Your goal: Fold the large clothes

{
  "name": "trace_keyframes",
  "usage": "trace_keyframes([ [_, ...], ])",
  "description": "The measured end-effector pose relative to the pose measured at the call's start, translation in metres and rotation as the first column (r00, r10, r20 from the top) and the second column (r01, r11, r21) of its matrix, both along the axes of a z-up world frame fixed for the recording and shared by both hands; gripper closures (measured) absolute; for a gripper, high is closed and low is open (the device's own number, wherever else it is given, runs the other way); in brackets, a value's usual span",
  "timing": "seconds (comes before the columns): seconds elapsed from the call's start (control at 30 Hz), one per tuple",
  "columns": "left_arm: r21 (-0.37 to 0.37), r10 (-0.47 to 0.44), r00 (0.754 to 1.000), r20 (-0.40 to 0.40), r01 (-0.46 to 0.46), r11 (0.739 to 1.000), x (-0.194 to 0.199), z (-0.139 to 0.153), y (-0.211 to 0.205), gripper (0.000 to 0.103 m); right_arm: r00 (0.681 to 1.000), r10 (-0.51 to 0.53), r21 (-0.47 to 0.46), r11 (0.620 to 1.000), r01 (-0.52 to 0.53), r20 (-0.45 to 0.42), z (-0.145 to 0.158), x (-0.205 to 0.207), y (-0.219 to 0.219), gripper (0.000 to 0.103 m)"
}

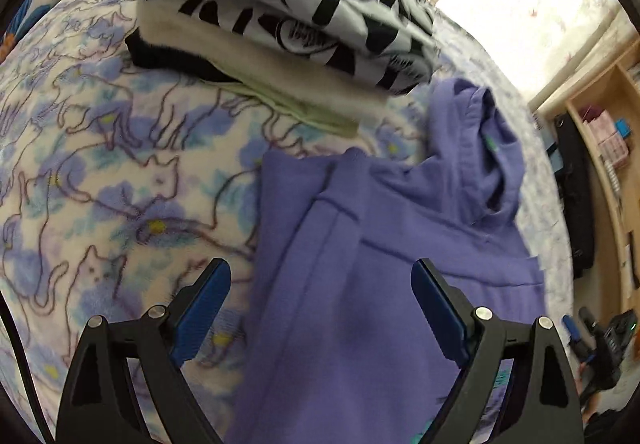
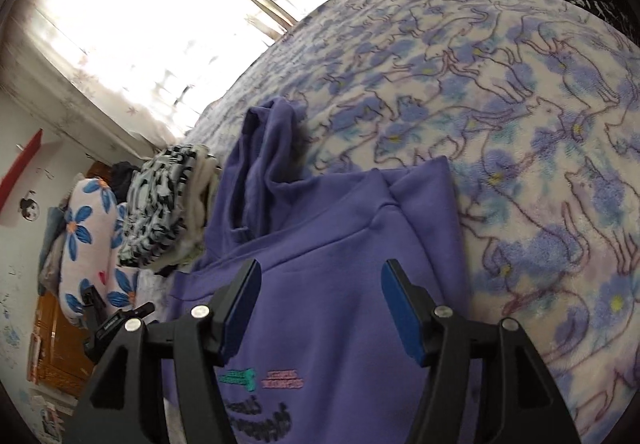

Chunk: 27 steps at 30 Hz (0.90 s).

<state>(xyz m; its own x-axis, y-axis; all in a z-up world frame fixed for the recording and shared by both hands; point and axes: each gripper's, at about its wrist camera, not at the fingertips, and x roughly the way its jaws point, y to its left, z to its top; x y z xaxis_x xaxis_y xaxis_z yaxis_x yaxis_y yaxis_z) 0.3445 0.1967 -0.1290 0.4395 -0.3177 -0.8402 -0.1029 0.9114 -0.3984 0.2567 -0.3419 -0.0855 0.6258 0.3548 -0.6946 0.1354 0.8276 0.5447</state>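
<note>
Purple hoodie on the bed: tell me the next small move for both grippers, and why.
Probably lower both and pinch the cloth. The left gripper and right gripper stand open over the hoodie, gripping nothing; its hood lies bunched, so the fold looks unfinished.

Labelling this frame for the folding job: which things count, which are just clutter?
In the job:
- purple hoodie
- left tool, open above it
- right tool, open above it

Lying about:
- stack of folded clothes
- flowered pillow
- cat-print blanket
- wooden shelf
</note>
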Motion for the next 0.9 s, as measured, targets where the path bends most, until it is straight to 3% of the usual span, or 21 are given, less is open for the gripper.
trace_keyframes([
  [0.27,0.168,-0.132,0.99,0.057,0.121,0.978,0.007,-0.007,-0.024,0.014,0.998,0.049,-0.164,0.985,-0.057,-0.048,-0.023,0.042,0.01,0.04],
  [0.33,0.192,-0.159,0.985,0.062,0.145,0.971,0.01,-0.008,-0.03,0.017,0.996,0.056,-0.191,0.979,-0.069,-0.069,-0.031,0.053,0.013,0.04],
  [0.4,0.204,-0.18,0.982,0.057,0.165,0.965,0.016,-0.012,-0.035,0.028,0.994,0.058,-0.23,0.97,-0.077,-0.092,-0.037,0.062,0.016,0.04],
  [0.57,0.23,-0.178,0.983,0.049,0.163,0.96,0.031,-0.018,-0.041,0.038,0.987,0.077,-0.289,0.95,-0.115,-0.141,-0.054,0.08,0.026,0.041],
  [0.6,0.236,-0.172,0.984,0.051,0.155,0.959,0.033,-0.019,-0.041,0.049,0.986,0.081,-0.313,0.942,-0.123,-0.144,-0.055,0.082,0.029,0.049],
  [0.63,0.241,-0.163,0.985,0.053,0.146,0.959,0.035,-0.019,-0.04,0.055,0.986,0.087,-0.324,0.937,-0.131,-0.146,-0.056,0.083,0.032,0.056],
  [0.7,0.237,-0.137,0.989,0.05,0.121,0.964,0.038,-0.021,-0.035,0.07,0.985,0.073,-0.369,0.921,-0.126,-0.155,-0.056,0.082,0.034,0.081],
  [0.73,0.221,-0.121,0.991,0.058,0.105,0.97,0.037,-0.021,-0.031,0.073,0.986,0.068,-0.387,0.914,-0.123,-0.153,-0.056,0.081,0.033,0.088],
  [0.8,0.204,-0.101,0.993,0.068,0.086,0.975,0.036,-0.019,-0.026,0.081,0.99,0.069,-0.381,0.918,-0.111,-0.122,-0.05,0.076,0.031,0.093],
  [0.9,0.202,-0.089,0.99,0.111,0.065,0.977,0.027,-0.007,-0.023,0.084,0.998,0.053,-0.377,0.925,-0.057,-0.023,-0.028,0.06,0.027,0.094],
])
